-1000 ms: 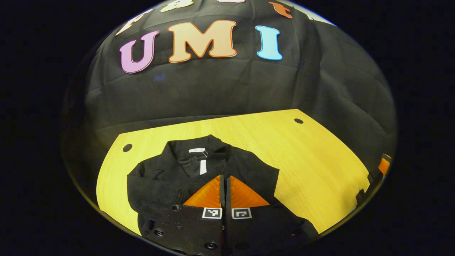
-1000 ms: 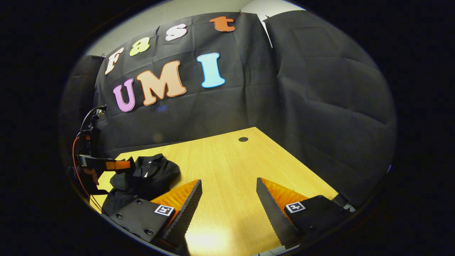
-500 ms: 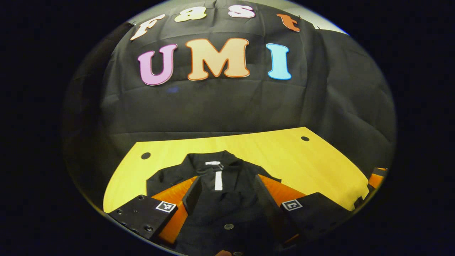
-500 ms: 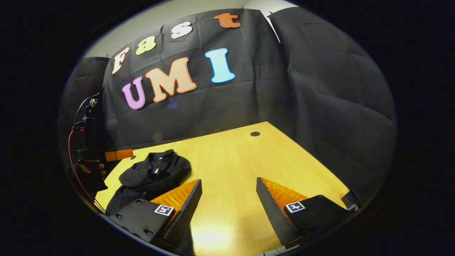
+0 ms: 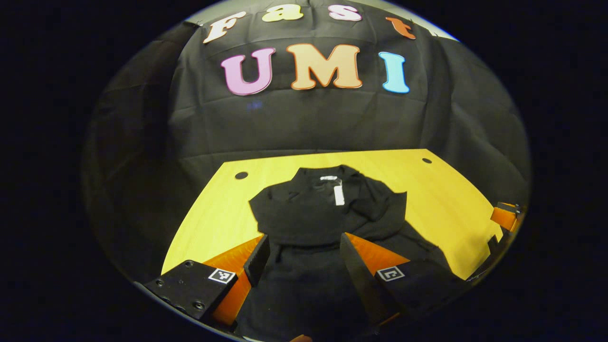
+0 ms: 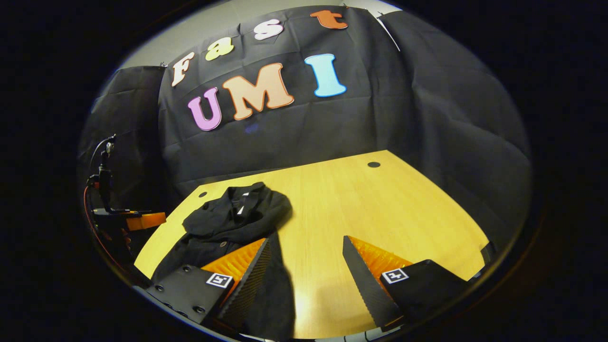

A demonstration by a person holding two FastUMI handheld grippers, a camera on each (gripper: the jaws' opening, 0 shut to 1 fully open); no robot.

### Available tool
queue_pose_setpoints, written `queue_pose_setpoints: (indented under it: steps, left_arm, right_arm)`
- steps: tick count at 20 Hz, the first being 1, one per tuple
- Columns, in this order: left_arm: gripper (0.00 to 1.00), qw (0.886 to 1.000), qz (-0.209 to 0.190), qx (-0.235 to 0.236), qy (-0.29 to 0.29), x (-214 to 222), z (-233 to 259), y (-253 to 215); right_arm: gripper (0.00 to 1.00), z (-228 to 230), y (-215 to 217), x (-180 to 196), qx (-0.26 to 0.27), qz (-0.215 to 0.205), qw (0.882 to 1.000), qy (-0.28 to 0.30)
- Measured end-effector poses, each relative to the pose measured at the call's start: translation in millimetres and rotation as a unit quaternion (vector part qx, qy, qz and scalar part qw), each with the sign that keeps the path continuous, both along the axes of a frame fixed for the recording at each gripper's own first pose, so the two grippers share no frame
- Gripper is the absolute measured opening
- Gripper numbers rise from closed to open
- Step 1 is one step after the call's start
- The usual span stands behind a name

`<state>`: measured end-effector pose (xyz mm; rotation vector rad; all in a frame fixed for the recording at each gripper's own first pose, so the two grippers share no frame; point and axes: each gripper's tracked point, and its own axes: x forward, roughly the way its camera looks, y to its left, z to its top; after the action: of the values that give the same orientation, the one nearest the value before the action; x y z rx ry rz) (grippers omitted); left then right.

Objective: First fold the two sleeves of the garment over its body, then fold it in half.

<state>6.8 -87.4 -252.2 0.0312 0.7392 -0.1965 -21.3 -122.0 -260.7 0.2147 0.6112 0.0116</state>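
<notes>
In the left gripper view, the wooden desk (image 5: 441, 199) carries a black garment (image 5: 323, 213) lying on its near middle, collar toward the booth wall, a white neck label (image 5: 337, 194) showing at the collar. One sleeve (image 5: 294, 223) lies folded across the chest. The left gripper (image 5: 301, 256) hangs just above the garment's lower body with its fingers (image 5: 258, 259) spread wide apart and nothing between them. At the far right edge of that view, the other gripper (image 5: 503, 216) shows beside the desk's corner.

In the right gripper view, the left gripper (image 6: 137, 221) sits at the far left, off the desk's edge (image 6: 156, 237), a cable running from it. The garment (image 6: 237, 218) lies on the left part of the desk, its hem reaching toward the near edge. The right gripper (image 6: 306, 275) hovers over bare wood just right of the cloth, fingers (image 6: 363, 278) wide open, holding nothing.
</notes>
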Motion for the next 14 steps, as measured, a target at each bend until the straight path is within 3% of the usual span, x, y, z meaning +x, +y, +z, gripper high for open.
queue_pose_setpoints:
  steps: [14]
  left_arm:
    - [0.92,0.993,0.05,0.024,0.105,-126.3,-75.3,93.3]
  right_arm:
    - [0.98,-67.1,45.7,-79.5,-0.045,0.038,0.994,0.091]
